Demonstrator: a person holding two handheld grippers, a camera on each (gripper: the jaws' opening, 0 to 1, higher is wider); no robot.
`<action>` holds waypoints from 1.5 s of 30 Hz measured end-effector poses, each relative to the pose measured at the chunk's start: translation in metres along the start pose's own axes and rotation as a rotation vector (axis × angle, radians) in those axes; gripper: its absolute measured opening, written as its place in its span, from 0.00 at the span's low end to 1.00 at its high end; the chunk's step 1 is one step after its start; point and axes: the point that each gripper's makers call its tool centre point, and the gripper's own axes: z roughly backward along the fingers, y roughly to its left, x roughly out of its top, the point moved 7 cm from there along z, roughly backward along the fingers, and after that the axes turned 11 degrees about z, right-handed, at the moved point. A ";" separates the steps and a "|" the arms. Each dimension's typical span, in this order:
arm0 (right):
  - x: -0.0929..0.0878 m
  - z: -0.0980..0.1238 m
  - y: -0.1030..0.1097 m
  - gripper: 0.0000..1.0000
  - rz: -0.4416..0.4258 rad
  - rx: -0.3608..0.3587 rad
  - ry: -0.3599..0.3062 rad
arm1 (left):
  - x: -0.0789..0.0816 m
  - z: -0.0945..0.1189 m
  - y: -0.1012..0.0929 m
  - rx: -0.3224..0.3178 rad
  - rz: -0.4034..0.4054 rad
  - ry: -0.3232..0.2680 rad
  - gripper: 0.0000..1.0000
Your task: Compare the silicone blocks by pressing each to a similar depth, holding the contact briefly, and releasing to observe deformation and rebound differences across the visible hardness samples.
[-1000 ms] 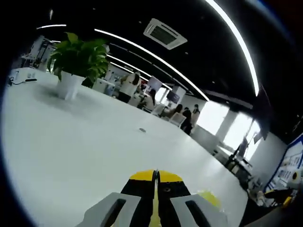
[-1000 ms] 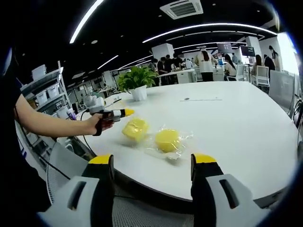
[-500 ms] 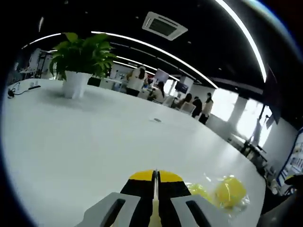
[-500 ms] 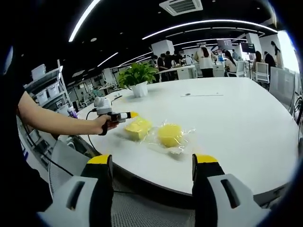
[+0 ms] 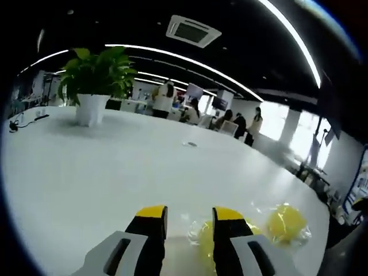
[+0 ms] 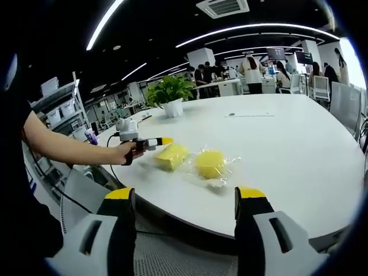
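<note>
left gripper (image 6: pixel 163 141) in an outstretched hand (image 6: pixel 127 151), low over the white round desk (image 6: pixel 299 149), fingers now parted narrowly, closed before | right gripper (image 6: pixel 187 201) off the desk edge, fingers wide | two yellow bagged silicone blocks: squarish (image 6: pixel 171 156), touching the left tips; rounder (image 6: pixel 210 163) beside

Left gripper (image 5: pixel 188 214): jaws parted, held level in an outstretched hand (image 6: pixel 127 152). Right gripper (image 6: pixel 186 195): jaws spread wide, held back, low.
</note>
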 end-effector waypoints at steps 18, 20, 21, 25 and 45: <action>-0.002 -0.005 -0.001 0.68 0.017 0.013 -0.015 | 0.023 0.069 -0.039 -0.129 -0.151 -0.122 0.75; -0.004 -0.005 -0.002 0.68 0.017 0.011 -0.015 | 0.026 0.081 -0.047 -0.151 -0.186 -0.146 0.81; -0.004 -0.005 -0.003 0.69 0.018 0.010 -0.014 | 0.027 0.086 -0.051 -0.158 -0.191 -0.152 0.83; -0.008 -0.005 -0.005 0.70 0.022 0.007 -0.011 | 0.026 0.107 -0.069 -0.213 -0.210 -0.157 0.86; -0.016 -0.006 -0.014 0.75 0.026 -0.026 -0.006 | -0.006 0.177 -0.094 -0.227 -0.317 -0.068 0.97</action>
